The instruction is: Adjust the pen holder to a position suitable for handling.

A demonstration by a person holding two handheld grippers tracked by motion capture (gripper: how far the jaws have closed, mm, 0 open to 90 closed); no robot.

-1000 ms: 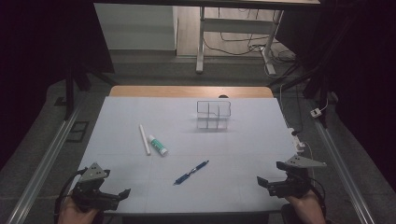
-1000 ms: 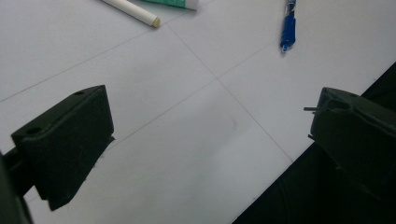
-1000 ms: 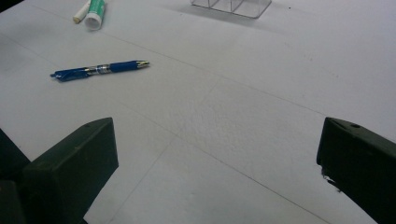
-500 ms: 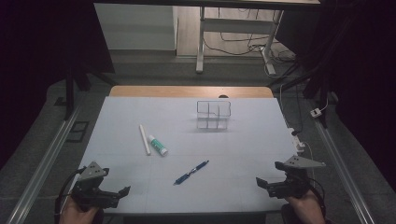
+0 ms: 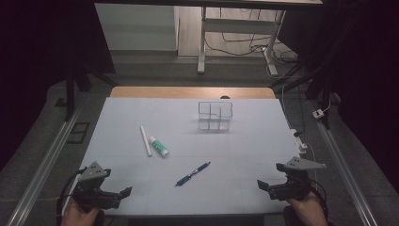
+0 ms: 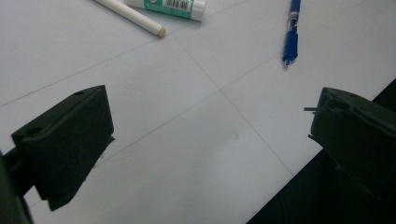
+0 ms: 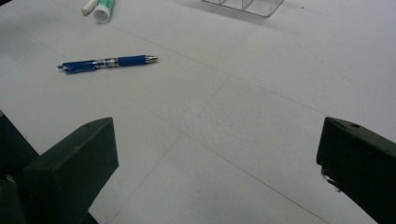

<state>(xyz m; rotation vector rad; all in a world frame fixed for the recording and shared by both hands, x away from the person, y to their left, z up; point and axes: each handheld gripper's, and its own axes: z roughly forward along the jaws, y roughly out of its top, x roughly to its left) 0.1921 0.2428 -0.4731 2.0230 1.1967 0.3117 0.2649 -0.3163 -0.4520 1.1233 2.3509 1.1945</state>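
High view: white table sheet (image 5: pixel 141 113) laid flat, marked with faint grid lines. Nearest the hands, a blue ballpoint pen (image 5: pixel 193 173) lying diagonally in the near middle, roughly between the two tools and touched by neither. Farther back and left, a thin white stick (image 5: pixel 146 140) just beside a small white glue tube with green label (image 5: pixel 159 147), the two angled alike, close together but whether touching cannot be told. Toward the far side, a clear plastic compartmented holder (image 5: pixel 215 115), standing upright and apparently empty, probably the place meant for the loose items. Left gripper (image 5: pixel 123 193) held low at the near left corner, right gripper (image 5: pixel 261 185) at the near right edge, both pointed inward, well apart from every item; likely a ready stance before a reach.

Left gripper view: black jaws spread wide, nothing between them but bare sheet. Pen (image 6: pixel 292 33) at the upper right, tip pointing toward the camera; glue tube (image 6: pixel 168 5) and stick (image 6: pixel 130 17) at the top edge.

Right gripper view: jaws likewise standing wide apart and empty above the sheet. Pen (image 7: pixel 107 63) lying on its side at the upper left, metal tip toward the right; glue tube cap (image 7: pixel 103 10) and stick end (image 7: pixel 88 7) beyond it, holder base (image 7: pixel 247 5) at the top.
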